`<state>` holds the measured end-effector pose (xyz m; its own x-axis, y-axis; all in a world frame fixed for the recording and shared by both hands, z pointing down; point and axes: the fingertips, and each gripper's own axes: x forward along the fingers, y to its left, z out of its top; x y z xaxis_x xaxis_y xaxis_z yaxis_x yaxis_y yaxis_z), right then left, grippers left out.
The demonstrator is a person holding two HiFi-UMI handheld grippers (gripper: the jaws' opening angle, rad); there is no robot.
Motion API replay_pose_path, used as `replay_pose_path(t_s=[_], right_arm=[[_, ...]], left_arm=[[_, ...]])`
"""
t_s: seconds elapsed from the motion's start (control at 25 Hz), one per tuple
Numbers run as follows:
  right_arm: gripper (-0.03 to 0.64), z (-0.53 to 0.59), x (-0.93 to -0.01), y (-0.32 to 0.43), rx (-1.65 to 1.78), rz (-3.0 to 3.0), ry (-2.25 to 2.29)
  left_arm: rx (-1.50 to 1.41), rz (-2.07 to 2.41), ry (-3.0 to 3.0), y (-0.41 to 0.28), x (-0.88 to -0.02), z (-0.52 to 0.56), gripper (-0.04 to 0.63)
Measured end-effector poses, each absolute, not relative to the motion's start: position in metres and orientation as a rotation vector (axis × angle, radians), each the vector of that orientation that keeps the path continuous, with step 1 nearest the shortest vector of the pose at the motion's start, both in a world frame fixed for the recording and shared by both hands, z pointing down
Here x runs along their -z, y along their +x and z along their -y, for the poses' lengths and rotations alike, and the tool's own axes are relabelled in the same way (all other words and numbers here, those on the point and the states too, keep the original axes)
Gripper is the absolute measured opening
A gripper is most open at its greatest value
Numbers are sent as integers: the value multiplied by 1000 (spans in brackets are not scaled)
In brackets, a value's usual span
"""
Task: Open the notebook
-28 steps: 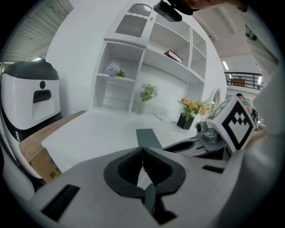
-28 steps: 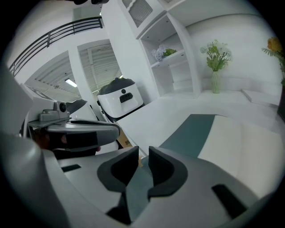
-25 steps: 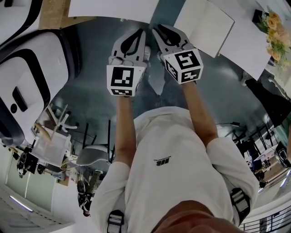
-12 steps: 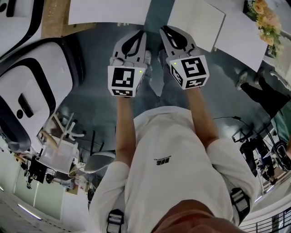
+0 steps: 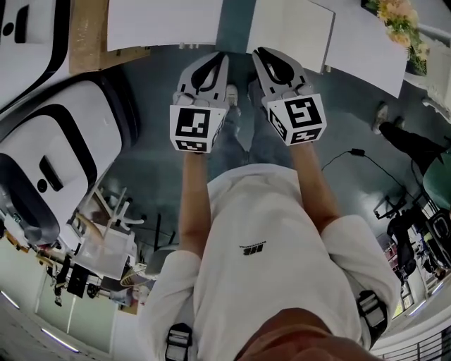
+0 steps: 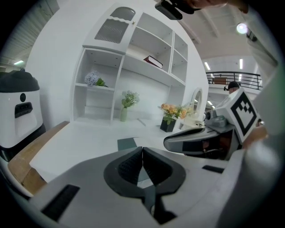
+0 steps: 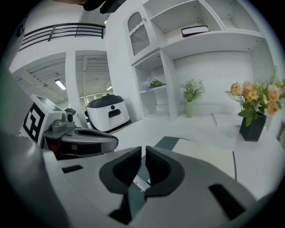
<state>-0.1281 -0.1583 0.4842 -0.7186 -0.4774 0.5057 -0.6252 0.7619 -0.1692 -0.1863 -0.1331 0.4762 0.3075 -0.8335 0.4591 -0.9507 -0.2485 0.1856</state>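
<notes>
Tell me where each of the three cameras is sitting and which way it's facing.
Head view: on the person's head, looking steeply down at the white shirt, both forearms, the left gripper, the right gripper and the white table edge.
Left gripper view: on the left gripper, looking along its closed jaws across the table to the white shelving; right gripper at right.
Right gripper view: on the right gripper, along its closed jaws toward the same shelving; left gripper at left.
Shared: both gripper views show the orange flowers and the white machine.
</notes>
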Motion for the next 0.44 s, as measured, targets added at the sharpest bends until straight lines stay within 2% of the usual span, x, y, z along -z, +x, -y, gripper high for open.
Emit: replay_pose_path(t_s=[0.44], right_arm=[[18,143,-464,-99,-454,2520,905]], left_arm=[[-364,1566,2164,-164,-462,119,0]])
